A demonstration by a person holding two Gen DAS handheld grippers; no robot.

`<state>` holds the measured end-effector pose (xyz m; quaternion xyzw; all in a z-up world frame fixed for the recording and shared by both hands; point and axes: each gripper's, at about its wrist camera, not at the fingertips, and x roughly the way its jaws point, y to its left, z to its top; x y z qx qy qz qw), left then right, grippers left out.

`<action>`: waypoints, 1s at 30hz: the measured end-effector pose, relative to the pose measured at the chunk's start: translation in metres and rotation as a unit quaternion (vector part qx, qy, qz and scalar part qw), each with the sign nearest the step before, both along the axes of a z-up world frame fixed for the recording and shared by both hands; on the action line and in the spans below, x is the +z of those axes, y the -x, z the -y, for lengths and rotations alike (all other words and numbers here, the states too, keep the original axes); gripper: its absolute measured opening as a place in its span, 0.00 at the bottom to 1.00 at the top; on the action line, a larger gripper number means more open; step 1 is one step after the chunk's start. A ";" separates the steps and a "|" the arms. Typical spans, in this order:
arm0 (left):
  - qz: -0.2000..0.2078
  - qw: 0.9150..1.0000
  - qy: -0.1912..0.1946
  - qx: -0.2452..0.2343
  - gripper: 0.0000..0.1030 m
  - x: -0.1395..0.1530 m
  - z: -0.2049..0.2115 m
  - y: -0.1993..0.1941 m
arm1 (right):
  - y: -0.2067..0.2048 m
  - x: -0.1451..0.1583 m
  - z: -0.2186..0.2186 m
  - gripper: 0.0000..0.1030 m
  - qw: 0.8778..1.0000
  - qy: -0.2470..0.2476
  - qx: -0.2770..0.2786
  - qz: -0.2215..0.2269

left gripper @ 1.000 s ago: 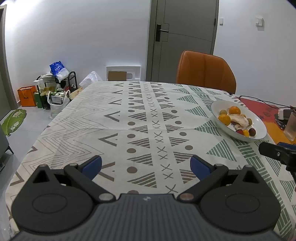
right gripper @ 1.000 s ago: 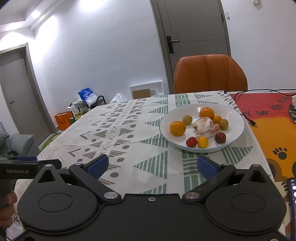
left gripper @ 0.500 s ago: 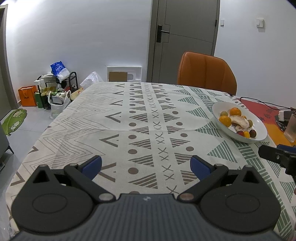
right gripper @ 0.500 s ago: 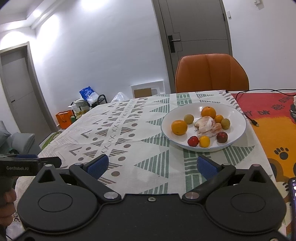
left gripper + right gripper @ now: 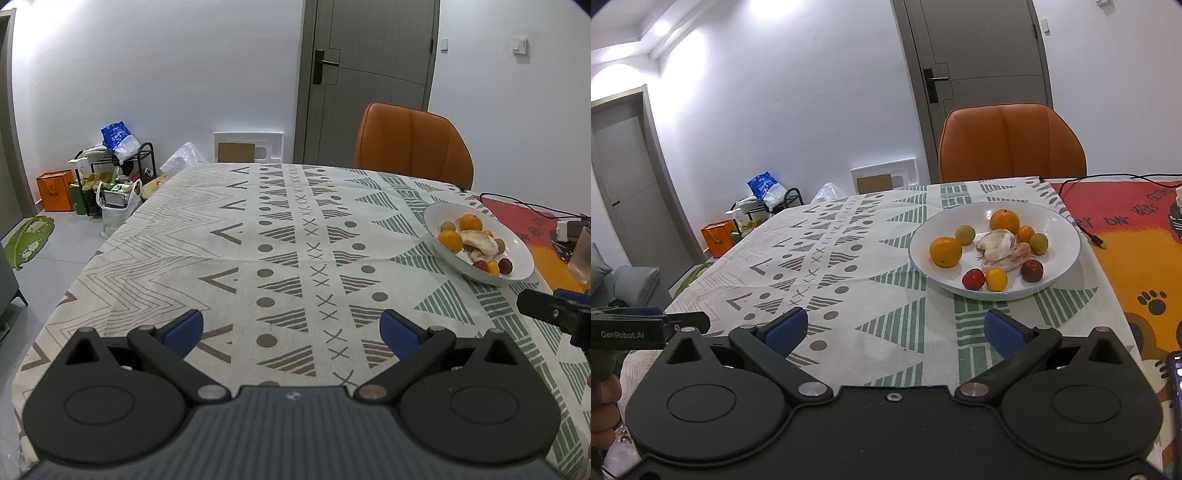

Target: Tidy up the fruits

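Right gripper (image 5: pixel 893 332): held above the patterned tabletop (image 5: pixel 849 266), fingers spread apart, nothing between them. White plate (image 5: pixel 1060 225): just ahead and slightly right, near the tabletop's right edge beside the red-orange mat (image 5: pixel 1126 258). On the plate: two oranges (image 5: pixel 945 252), two greenish fruits (image 5: pixel 965 235), two red fruits (image 5: pixel 973 279), two small yellow-orange fruits (image 5: pixel 996 279), and a peeled citrus piece (image 5: pixel 1003 247) in the middle, long axis running left to right. Phone (image 5: pixel 1175 391): cut off at the right edge.

Left gripper (image 5: pixel 291 330): fingers likewise apart and empty, over bare cloth, well apart from the plate (image 5: pixel 517 245) at far right. Fruits partly hidden there by the near rim.
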<state>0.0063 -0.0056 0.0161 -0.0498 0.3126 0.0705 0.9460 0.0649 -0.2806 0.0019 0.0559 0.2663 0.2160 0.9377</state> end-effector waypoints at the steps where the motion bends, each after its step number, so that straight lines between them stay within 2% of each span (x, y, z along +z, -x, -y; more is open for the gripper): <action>1: 0.000 1.000 0.000 0.000 0.98 0.000 0.000 0.000 | 0.000 0.000 0.000 1.00 1.000 0.000 0.000 0.000; 30: 0.001 1.000 -0.004 -0.006 0.98 0.001 0.002 -0.001 | -0.001 -0.002 0.004 1.00 1.000 -0.001 -0.006 -0.004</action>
